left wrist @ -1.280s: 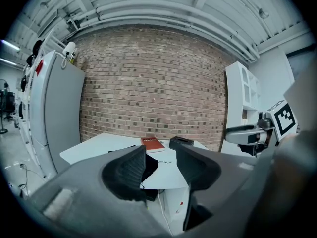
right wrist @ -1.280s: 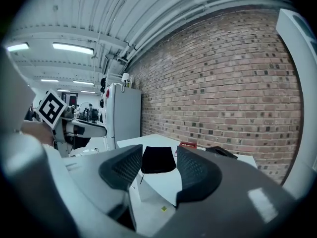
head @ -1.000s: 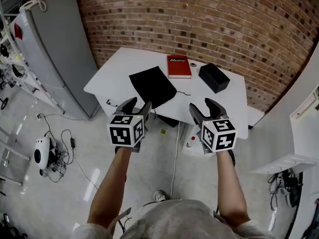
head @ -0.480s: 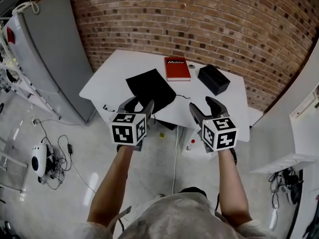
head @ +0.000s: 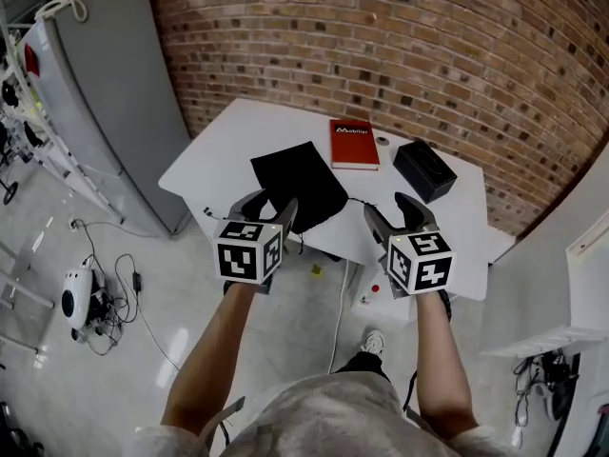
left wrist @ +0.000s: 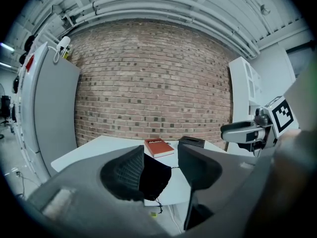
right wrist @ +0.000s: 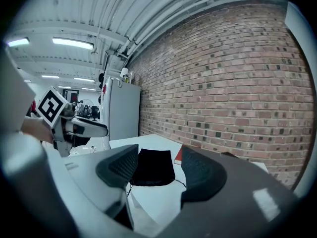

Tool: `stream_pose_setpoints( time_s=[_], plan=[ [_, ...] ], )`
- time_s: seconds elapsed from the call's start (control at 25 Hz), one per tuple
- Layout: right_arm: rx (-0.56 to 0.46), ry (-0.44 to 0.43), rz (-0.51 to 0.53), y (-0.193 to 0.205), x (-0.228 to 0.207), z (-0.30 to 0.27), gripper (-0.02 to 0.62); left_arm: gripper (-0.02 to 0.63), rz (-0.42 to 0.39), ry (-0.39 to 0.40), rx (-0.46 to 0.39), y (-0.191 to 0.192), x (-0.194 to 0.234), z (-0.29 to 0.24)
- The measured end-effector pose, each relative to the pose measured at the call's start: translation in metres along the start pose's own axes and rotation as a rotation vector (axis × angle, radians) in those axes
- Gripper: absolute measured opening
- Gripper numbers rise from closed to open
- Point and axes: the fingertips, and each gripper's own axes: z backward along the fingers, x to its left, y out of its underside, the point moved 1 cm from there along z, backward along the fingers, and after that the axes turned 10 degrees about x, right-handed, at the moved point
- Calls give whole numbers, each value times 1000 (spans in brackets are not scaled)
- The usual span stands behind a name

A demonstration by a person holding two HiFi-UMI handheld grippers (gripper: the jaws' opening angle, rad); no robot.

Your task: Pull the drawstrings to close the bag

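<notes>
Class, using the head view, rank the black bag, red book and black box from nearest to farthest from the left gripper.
1. Black bag, just ahead of the left gripper.
2. Red book, farther back, rightward.
3. Black box, farthest right.

Red brick wall at the back, white table in front of it, tall grey cabinet on the left, white shelf on the right, shiny grey floor with cables, long ceiling lights on
</notes>
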Motion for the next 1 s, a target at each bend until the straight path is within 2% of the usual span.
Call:
stream_pose_setpoints(
  time_s=[0.64,1.0],
  plan=[
    [47,-281,126,-22,-76,-120,272,218,97,-244,35,-18,20,-83],
    [88,-414,184,-15,-101,-160,272,218,157,-348,87,-7,18,-110]
  ],
)
